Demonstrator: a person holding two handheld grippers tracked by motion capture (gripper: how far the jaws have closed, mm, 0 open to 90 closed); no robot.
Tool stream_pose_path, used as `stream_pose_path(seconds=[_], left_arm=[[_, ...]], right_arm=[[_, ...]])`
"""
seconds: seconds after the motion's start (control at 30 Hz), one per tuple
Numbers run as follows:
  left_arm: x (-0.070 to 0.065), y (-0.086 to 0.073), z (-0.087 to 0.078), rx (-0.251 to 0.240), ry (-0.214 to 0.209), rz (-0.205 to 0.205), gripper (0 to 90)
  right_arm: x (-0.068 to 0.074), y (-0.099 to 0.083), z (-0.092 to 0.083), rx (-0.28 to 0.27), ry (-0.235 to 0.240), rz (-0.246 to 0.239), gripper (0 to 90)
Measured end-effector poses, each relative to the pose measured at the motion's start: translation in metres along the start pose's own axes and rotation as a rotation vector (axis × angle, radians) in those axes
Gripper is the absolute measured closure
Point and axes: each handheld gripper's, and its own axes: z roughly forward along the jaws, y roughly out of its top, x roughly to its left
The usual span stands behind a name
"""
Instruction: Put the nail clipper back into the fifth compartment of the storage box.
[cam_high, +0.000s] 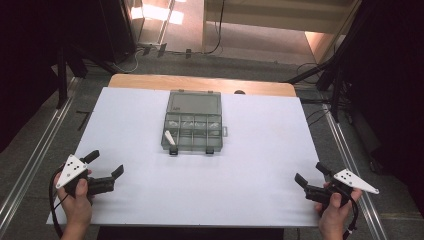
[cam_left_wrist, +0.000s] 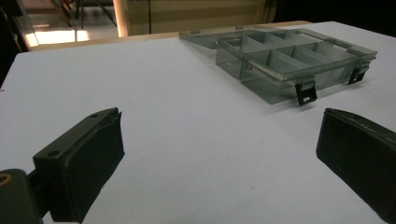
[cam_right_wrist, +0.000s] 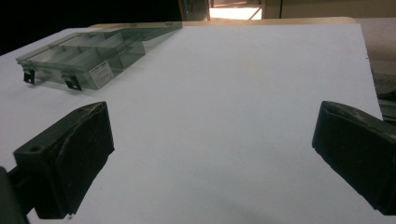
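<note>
White sheeting covers the table (cam_high: 250, 165) in the high view, with a strip of bare wood at its 12 o'clock edge and dark floor and cables beyond. Toward 12 o'clock from the table's middle lies a smoky clear plastic box (cam_high: 193, 121), lid folded back flat, its two black latches facing 6 o'clock; a small white piece (cam_high: 170, 137) rests in the compartment at the box's 7 o'clock corner. At about 8 o'clock the left gripper (cam_high: 106, 163) is held in a hand (cam_high: 77, 200), jaws spread wide and holding nothing. At about 4 o'clock the right gripper (cam_high: 308, 173) sits in the other hand (cam_high: 334, 210), jaws likewise spread and empty. Both are well apart from the box.

From the left gripper view, the left gripper (cam_left_wrist: 219, 144) has its jaws wide apart over bare white surface, and the box (cam_left_wrist: 299, 63) lies at 1 o'clock, open, dividers visible.

From the right gripper view, the right gripper (cam_right_wrist: 212, 149) shows the same wide gap, with the box (cam_right_wrist: 88, 56) off at 10 o'clock
</note>
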Motion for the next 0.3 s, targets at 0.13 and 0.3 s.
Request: stream_pose_path(seconds=[0.13, 0.3], left_arm=[[0.0001, 0.0001, -0.0002, 0.002, -0.003, 0.000, 0.4], [0.0001, 0.0002, -0.0001, 0.001, -0.005, -0.001, 0.4]], right_arm=[[0.0008, -0.0005, 0.0017, 0.001, -0.009, -0.002, 0.0], [0.0032, 0.0006, 0.0098, 0.064, -0.035, -0.005, 0.0]])
